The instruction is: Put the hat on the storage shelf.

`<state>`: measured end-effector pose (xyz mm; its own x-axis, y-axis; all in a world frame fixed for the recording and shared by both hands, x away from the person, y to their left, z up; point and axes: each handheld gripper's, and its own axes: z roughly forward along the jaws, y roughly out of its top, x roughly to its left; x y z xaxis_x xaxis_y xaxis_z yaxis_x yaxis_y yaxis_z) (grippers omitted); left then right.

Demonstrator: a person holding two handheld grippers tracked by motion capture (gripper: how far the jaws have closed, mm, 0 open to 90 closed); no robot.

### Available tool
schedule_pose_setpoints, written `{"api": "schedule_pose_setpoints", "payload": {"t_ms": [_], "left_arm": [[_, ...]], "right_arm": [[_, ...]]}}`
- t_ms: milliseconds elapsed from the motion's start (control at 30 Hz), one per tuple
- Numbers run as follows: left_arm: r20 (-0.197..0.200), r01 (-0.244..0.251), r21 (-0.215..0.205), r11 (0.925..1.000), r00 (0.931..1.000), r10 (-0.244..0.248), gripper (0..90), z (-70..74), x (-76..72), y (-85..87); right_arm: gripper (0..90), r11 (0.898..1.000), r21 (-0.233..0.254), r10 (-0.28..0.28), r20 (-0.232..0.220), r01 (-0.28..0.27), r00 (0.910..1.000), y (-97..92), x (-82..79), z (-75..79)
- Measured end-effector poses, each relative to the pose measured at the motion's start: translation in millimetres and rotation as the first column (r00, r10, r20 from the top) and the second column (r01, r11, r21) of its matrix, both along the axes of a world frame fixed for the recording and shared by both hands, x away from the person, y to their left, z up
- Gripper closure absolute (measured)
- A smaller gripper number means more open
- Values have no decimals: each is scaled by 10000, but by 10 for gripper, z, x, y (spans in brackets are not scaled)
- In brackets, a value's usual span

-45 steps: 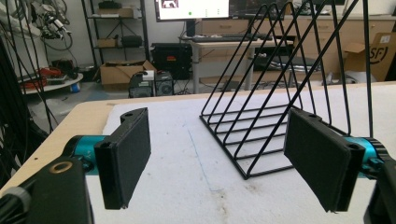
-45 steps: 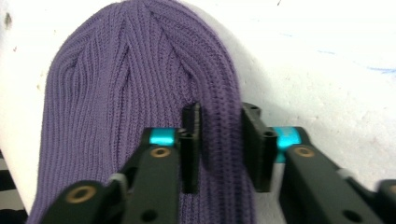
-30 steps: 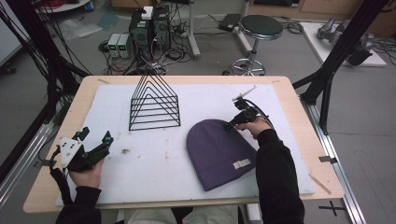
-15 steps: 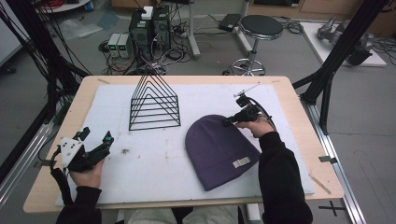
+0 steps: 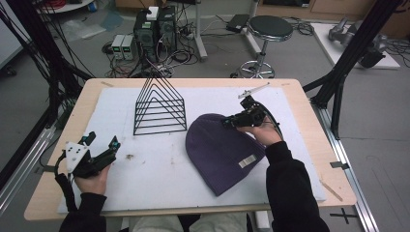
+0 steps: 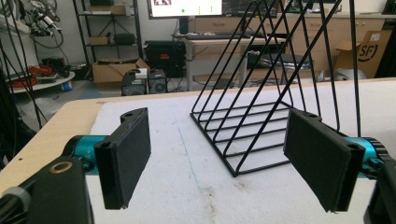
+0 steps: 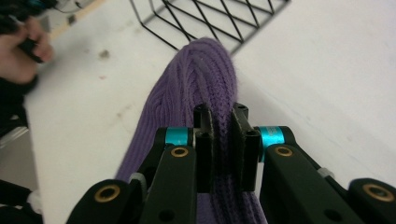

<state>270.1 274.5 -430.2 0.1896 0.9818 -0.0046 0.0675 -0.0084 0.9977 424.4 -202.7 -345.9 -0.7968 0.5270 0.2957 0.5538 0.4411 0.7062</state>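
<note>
Purple knit beanie (image 5: 225,152) lies flat on the white mat (image 5: 159,179), just right of and nearer the person than the black wire rack (image 5: 160,107), with a small label patch toward its lower right. Right gripper (image 5: 231,122) sits at the beanie's far edge, right of the rack; jaws closed on a pinched ridge of the knit (image 7: 219,126). Left gripper (image 5: 102,150) is held well left of the rack, near the mat's left edge, jaws wide apart with nothing between them, pointed toward the rack (image 6: 275,93).
</note>
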Motion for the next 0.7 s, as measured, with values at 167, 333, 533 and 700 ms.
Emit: {"api": "schedule_pose_setpoints", "payload": {"t_ms": [167, 333, 533, 700], "left_arm": [[-15, -10, -12, 10000, 10000, 10, 233, -1, 0, 10], [4, 0, -57, 10000, 10000, 0, 233, -2, 2, 9], [-13, 75, -73, 9999, 10000, -75, 233, -5, 6, 3], [-12, 156, -140, 9998, 9999, -157, 233, -8, 13, -5]], "right_arm": [[822, 9975, 625, 271, 723, -316, 9970, 40, -61, 99], [822, 9853, 1670, 155, 1227, -361, 9923, 15, -102, 185], [822, 9545, 2896, 123, 2014, -715, 9794, 3, -179, 309], [823, 9181, 3811, -6, 2757, -1087, 9613, 15, -243, 420]]}}
